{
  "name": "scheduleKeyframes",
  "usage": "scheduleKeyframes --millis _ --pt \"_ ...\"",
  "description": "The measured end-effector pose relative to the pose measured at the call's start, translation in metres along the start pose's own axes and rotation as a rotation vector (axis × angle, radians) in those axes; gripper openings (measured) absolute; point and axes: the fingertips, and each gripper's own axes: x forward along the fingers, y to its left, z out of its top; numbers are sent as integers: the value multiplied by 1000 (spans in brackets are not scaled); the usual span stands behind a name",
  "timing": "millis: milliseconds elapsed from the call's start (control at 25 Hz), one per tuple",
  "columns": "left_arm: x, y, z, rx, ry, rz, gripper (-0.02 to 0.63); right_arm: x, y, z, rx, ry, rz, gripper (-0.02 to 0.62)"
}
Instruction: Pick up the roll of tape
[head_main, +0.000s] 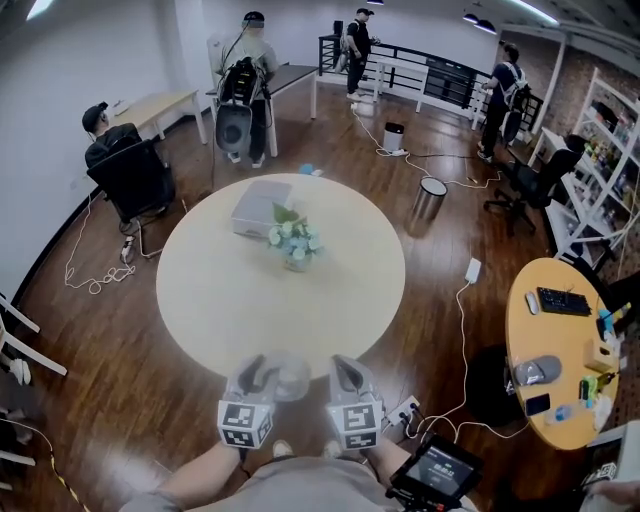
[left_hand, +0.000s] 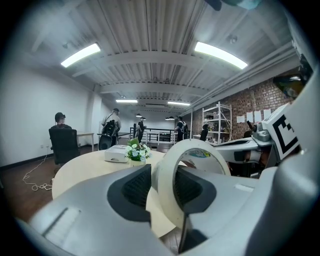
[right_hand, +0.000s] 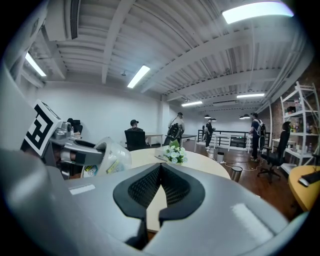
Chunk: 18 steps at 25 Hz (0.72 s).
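A whitish roll of tape (head_main: 291, 379) stands on edge between the jaws of my left gripper (head_main: 263, 373), which is shut on it just off the near edge of the round table (head_main: 220, 300). In the left gripper view the ring of the tape (left_hand: 163, 176) sits between the two black pads, and my left gripper (left_hand: 162, 189) points level towards the table. My right gripper (head_main: 348, 371) is beside it on the right, and its jaws are shut with nothing between them. The right gripper view shows my right gripper (right_hand: 160, 189) with pads touching, and the tape (right_hand: 107, 157) off to its left.
On the round table stand a small pot of white flowers (head_main: 293, 241) and a white box (head_main: 259, 206). A yellow table (head_main: 560, 350) with several items is at the right. A metal bin (head_main: 429, 199), floor cables (head_main: 462, 300), an office chair and several people are further out.
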Motion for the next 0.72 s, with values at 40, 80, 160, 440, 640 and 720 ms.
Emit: scheduleKeyframes --millis 40,80,160,440,640,720 --pt "-1 3 -1 0 2 -2 121 1 2 0 2 0 -4 14" --pt "-1 6 -1 1 5 -4 121 1 5 0 4 0 -8 14" --pt "-1 10 -2 0 8 -7 121 3 8 1 4 -1 -15 14" --pt "-2 21 -5 -4 10 -26 121 9 20 1 6 6 -32 12" --pt "-2 28 -4 -5 5 -27 121 12 25 3 3 7 -38 12" --pt "-2 29 -4 -7 5 -29 121 13 26 2 1 8 -40 12"
